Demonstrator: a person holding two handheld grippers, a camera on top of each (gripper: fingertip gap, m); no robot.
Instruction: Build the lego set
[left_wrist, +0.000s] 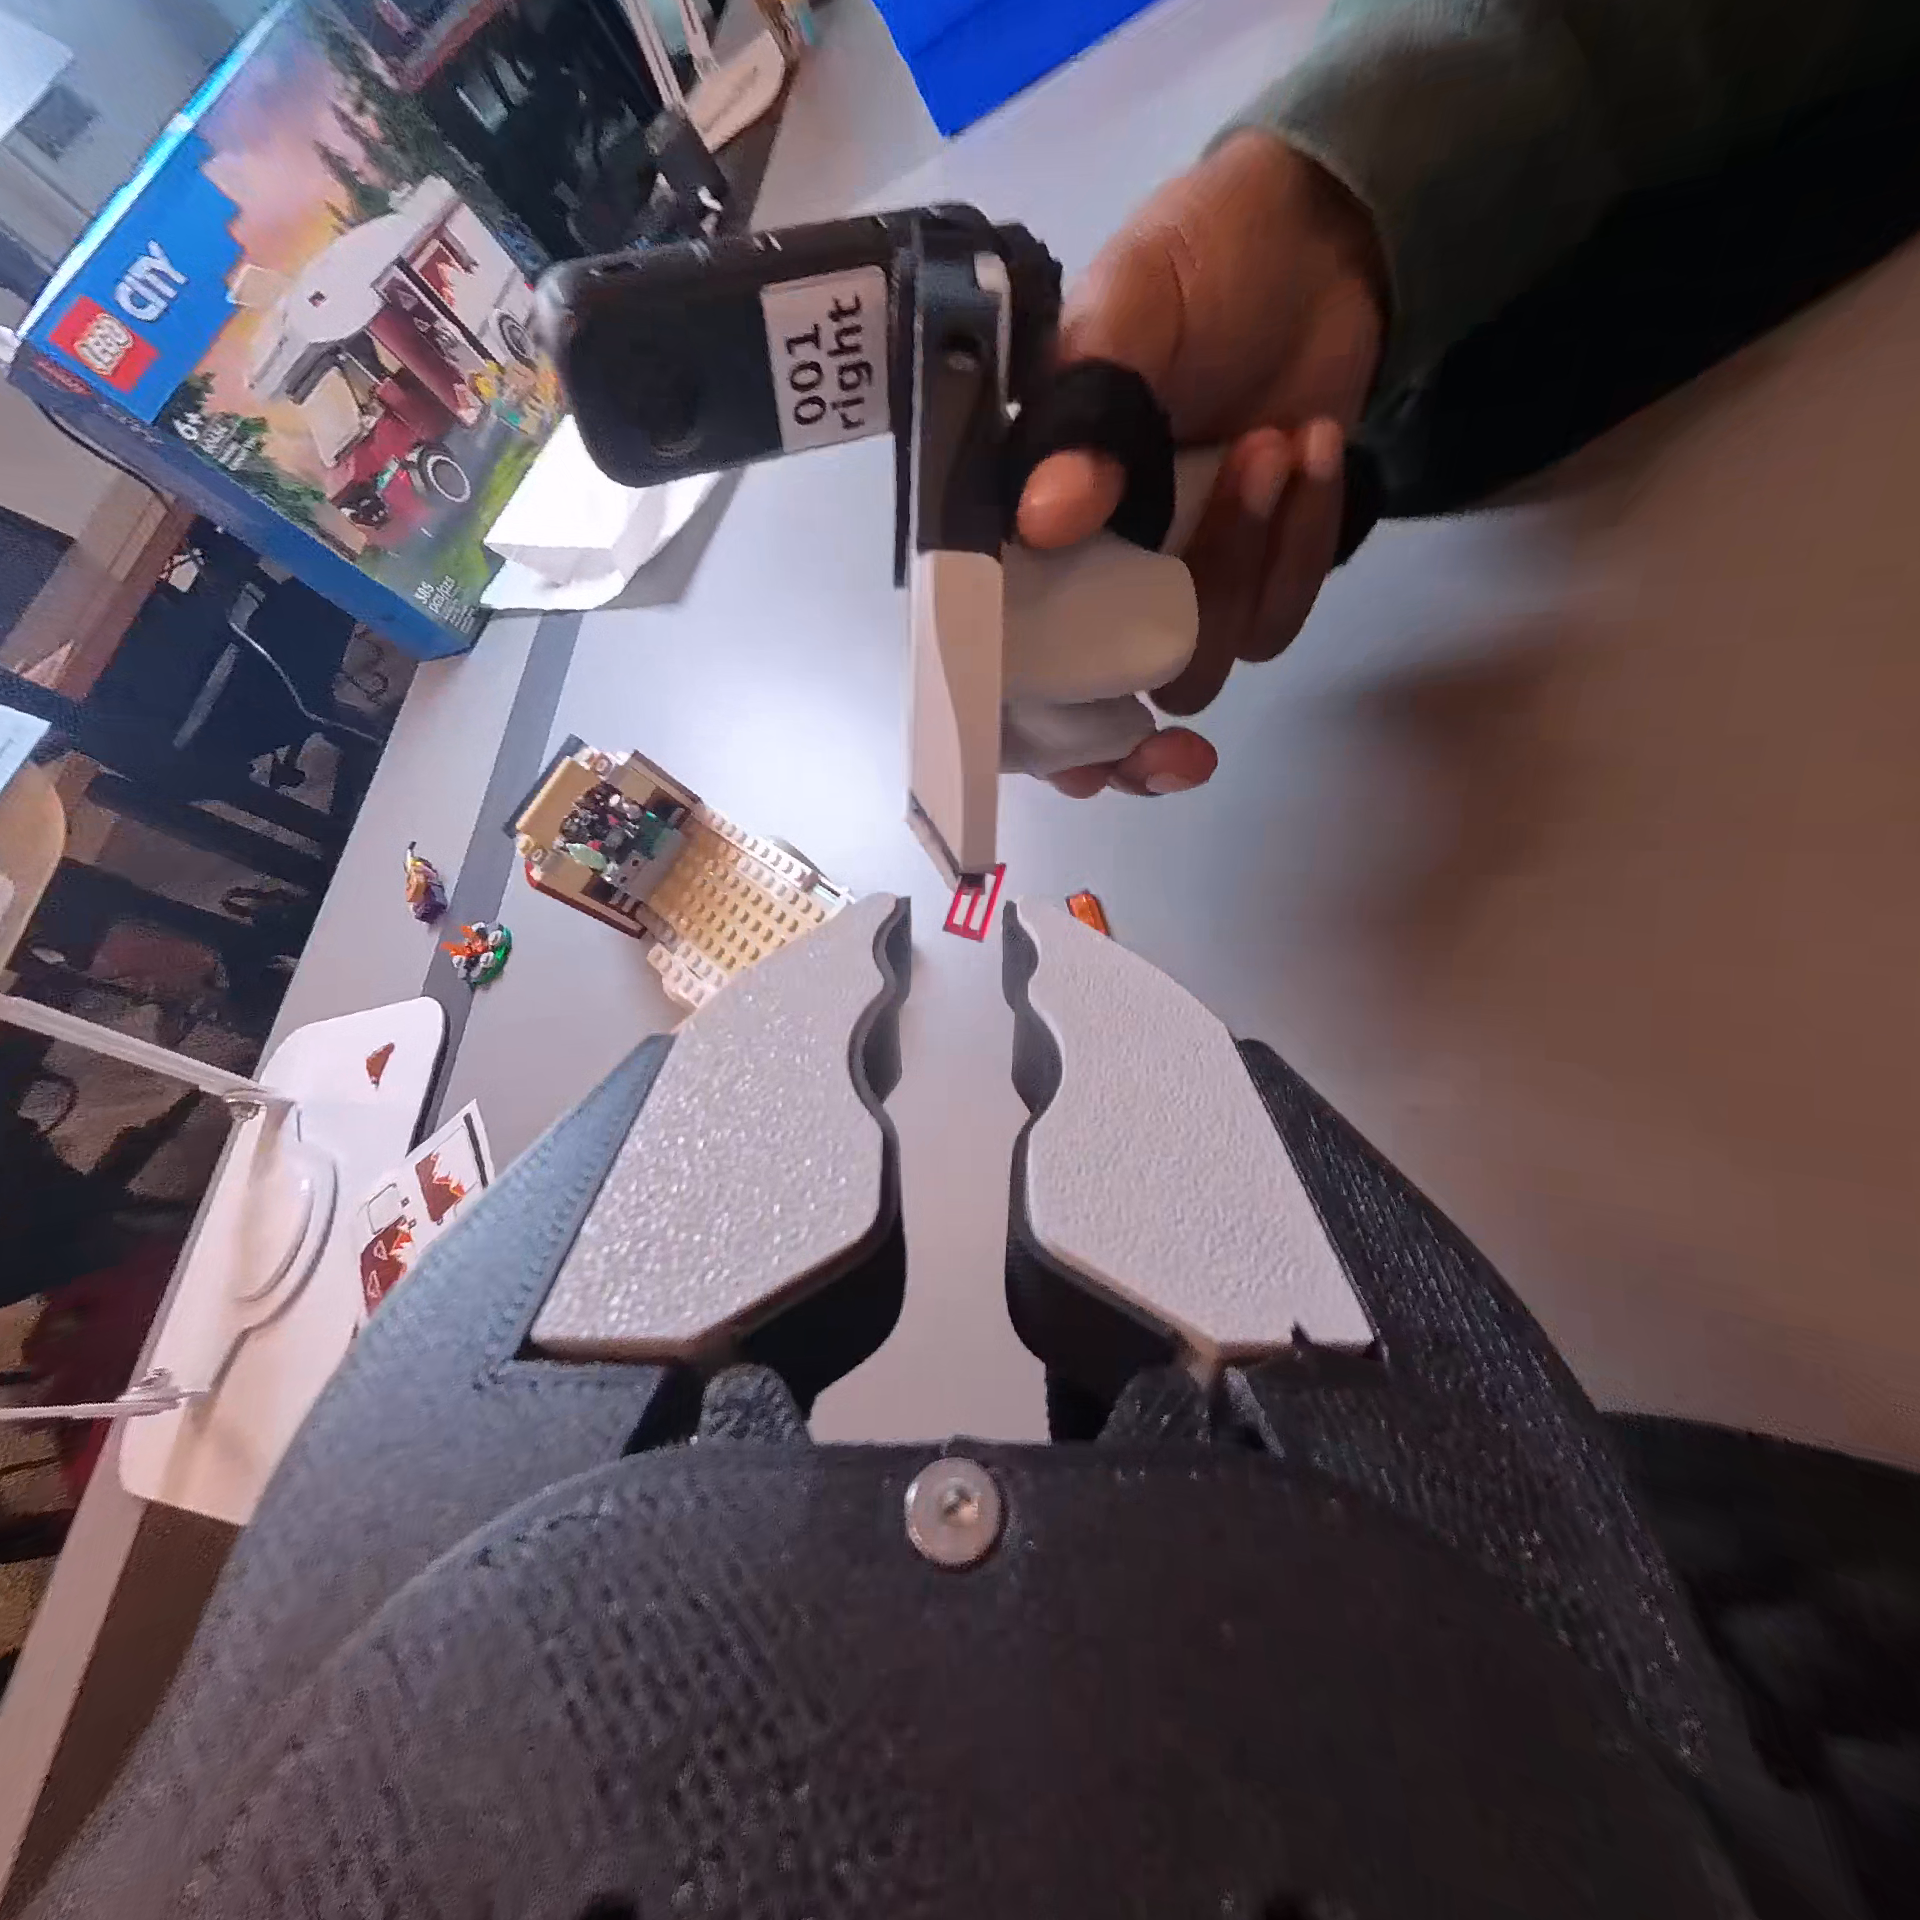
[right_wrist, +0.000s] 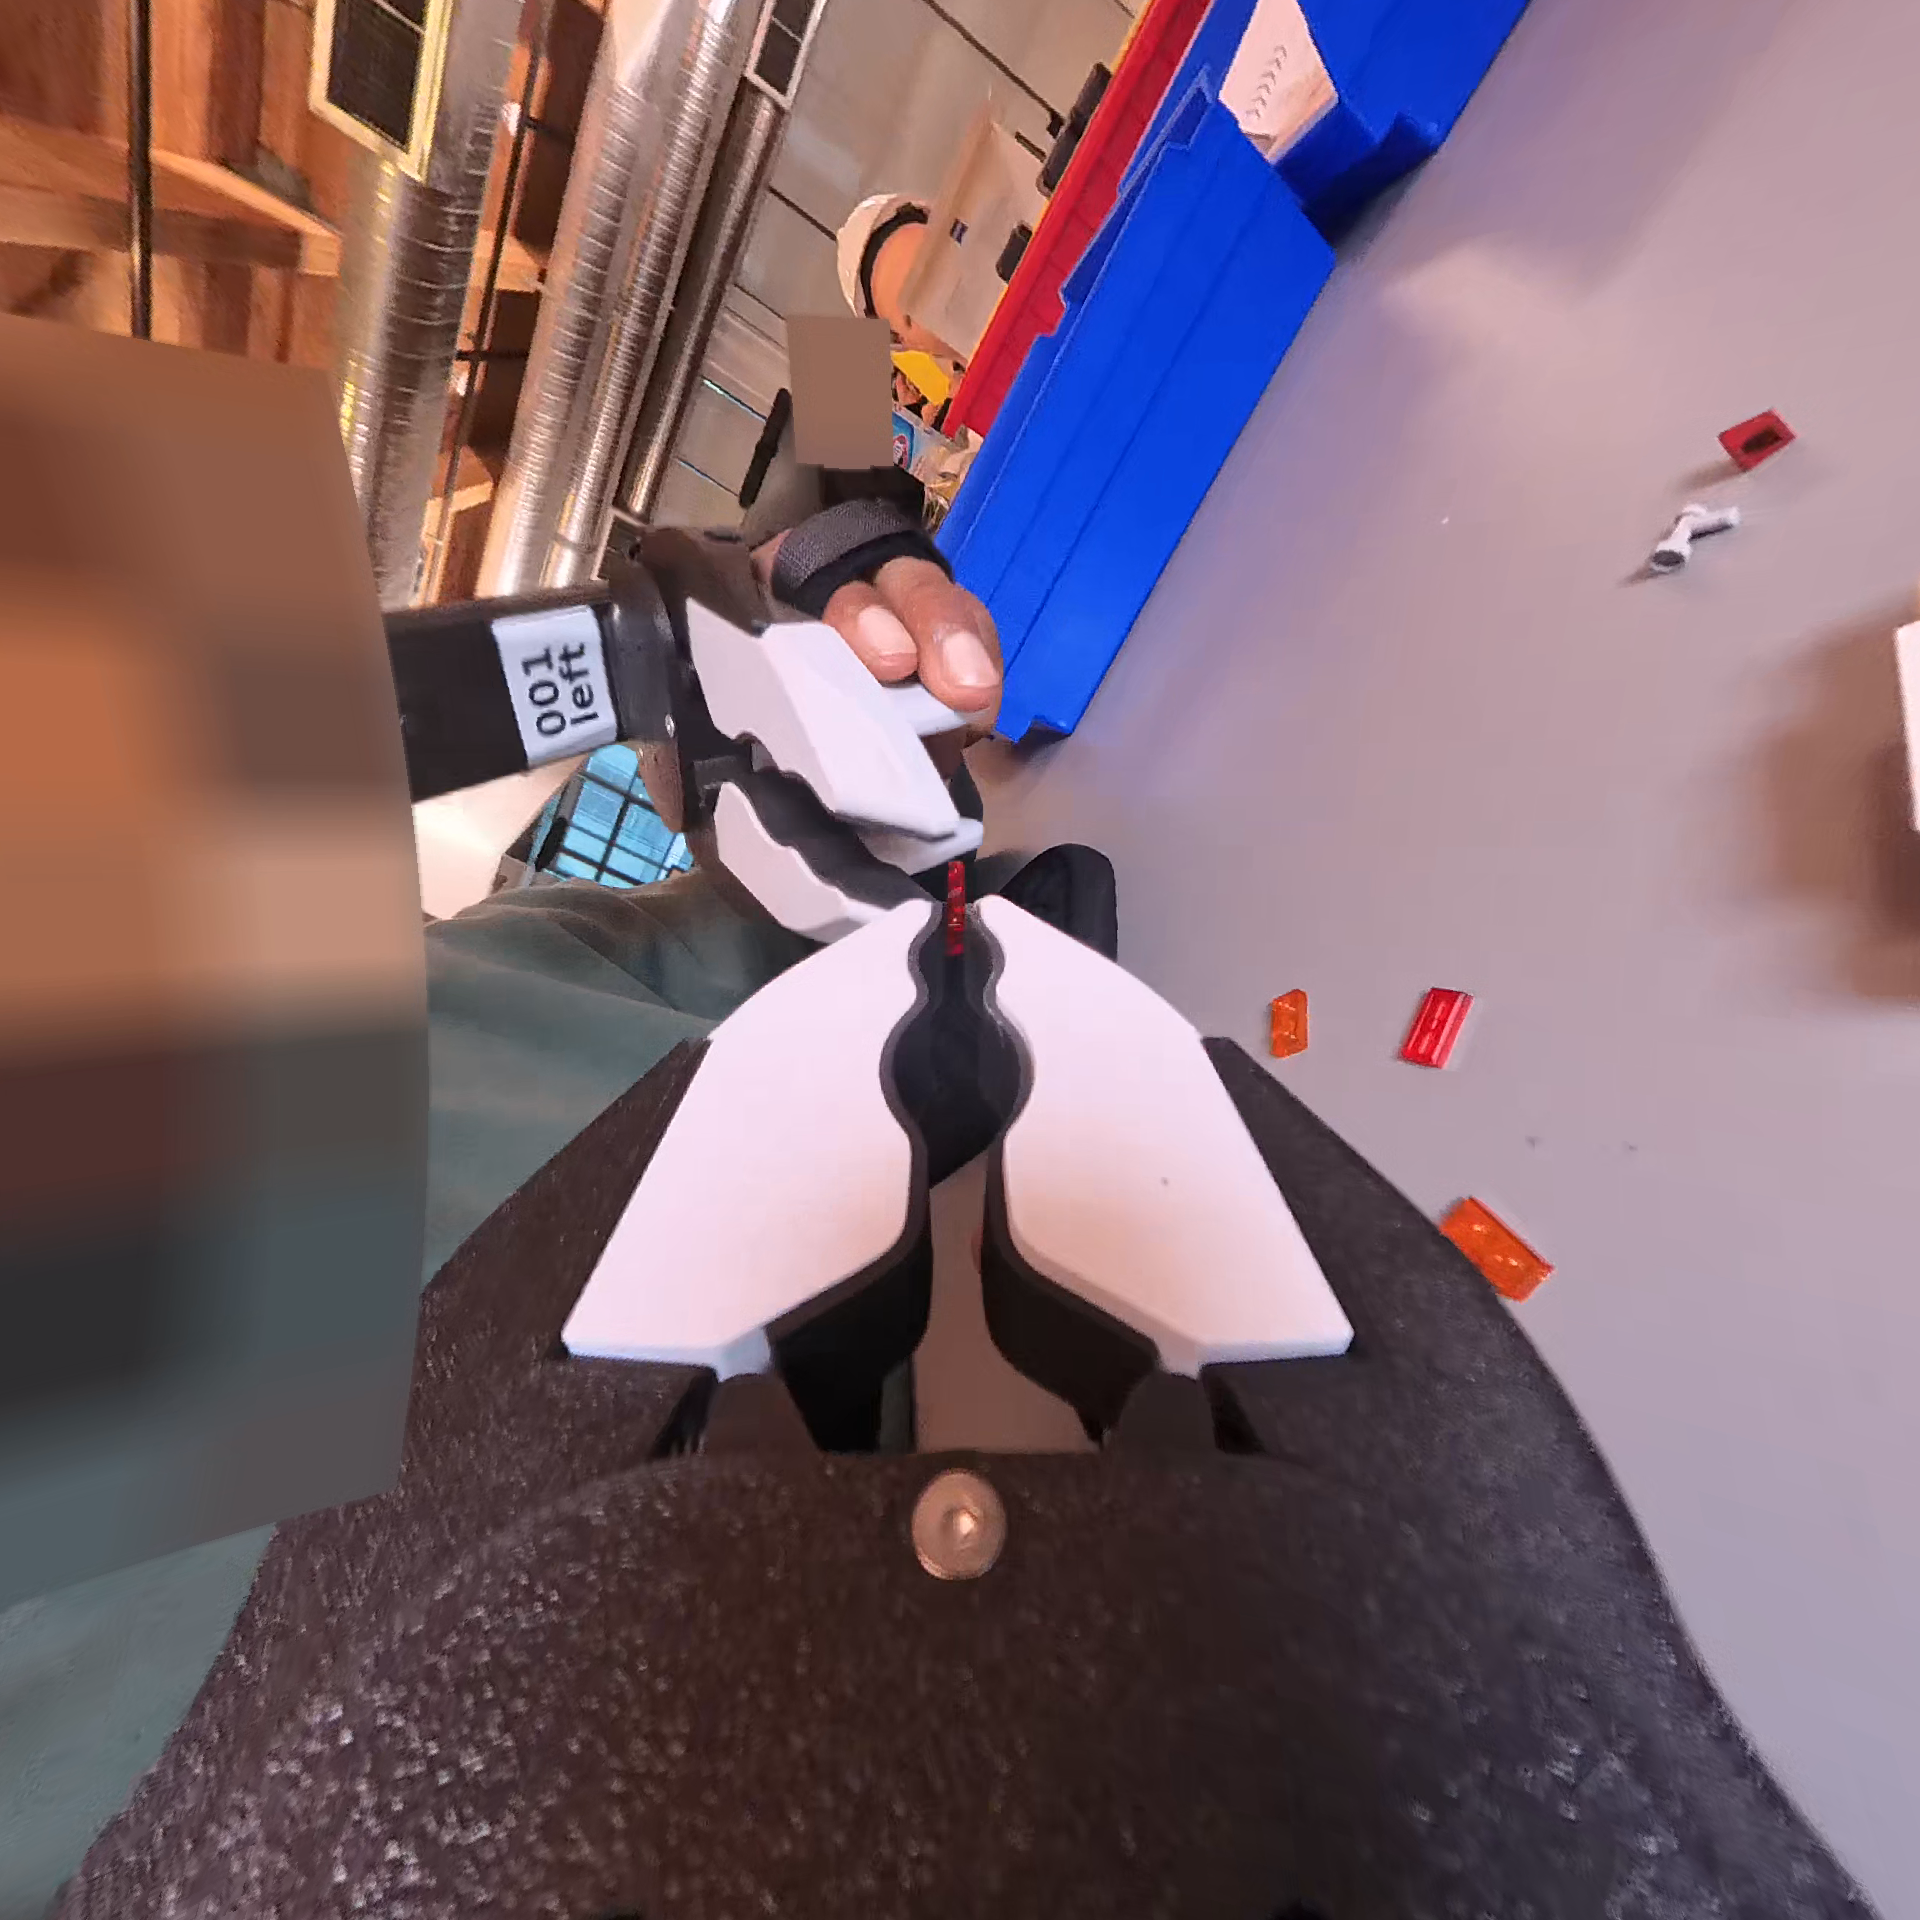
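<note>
Left wrist view: the left gripper (left_wrist: 956, 920) sits low centre, jaws apart and empty, waiting just beneath the red piece (left_wrist: 975, 902). The right gripper (left_wrist: 971, 868) comes down from above, pinching that piece's upper end, probably for a handover. The half-built model (left_wrist: 665, 862) waits at left.

Right wrist view: the piece (right_wrist: 953, 914) shows mid-frame, edge-on, clamped at the tips, long axis running up the frame.

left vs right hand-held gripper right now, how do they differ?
The right hand-held gripper is shut on a red piece, pinched edge-on at its tips. The left hand-held gripper is open and holds nothing.

The right one points down at the grey table, tips close to it. The left one points at the red piece from the side, its tips flanking it without gripping.

Both have white fingers on black bodies.
</note>
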